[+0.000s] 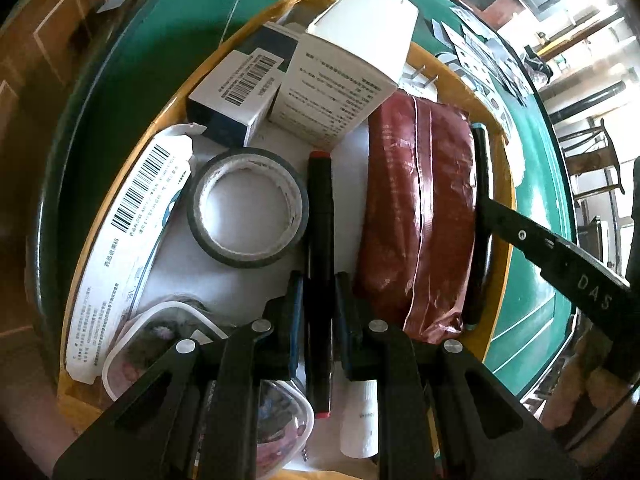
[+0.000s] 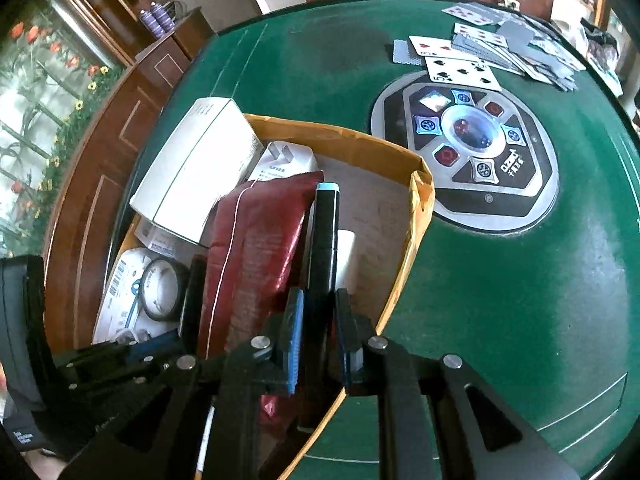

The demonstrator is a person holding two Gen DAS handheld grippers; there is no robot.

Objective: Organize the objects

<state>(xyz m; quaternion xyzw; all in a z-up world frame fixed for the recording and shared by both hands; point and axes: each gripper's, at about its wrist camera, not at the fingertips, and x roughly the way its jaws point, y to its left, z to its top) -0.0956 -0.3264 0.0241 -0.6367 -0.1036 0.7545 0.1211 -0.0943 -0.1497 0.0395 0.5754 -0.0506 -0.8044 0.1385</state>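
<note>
On the green felt table point(image 2: 500, 280) stands an open yellow cardboard box point(image 2: 420, 216) crowded with small goods, and both grippers reach down into it. The left gripper point(image 1: 319, 304) has its fingers point(image 1: 294, 304) closed around a black marker with red ends point(image 1: 320, 240), which lies lengthwise on the white floor of the box between a roll of grey tape point(image 1: 248, 208) and a dark red foil pouch point(image 1: 420, 220). The right gripper point(image 2: 318, 328) pinches a second black marker with a light blue cap point(image 2: 325, 232), its pads pressing the barrel from both sides; this marker leans along the right side of the red pouch, close to the box's right wall, and the left wrist view shows it wedged between the pouch and that wall. Toward the far end of the box a large white carton point(image 1: 348, 76) with printed text rests tilted on a smaller blue-and-white barcode box point(image 1: 236, 96). A long white packet with a barcode point(image 1: 132, 232) lies along the left wall, and a clear plastic container point(image 1: 160, 344) sits at the near left corner. A small white bottle point(image 1: 360, 420) lies near the marker's lower end. Beyond the box, the table carries an oval control panel with a dice dome point(image 2: 464, 152) and scattered playing cards point(image 2: 500, 52).
</note>
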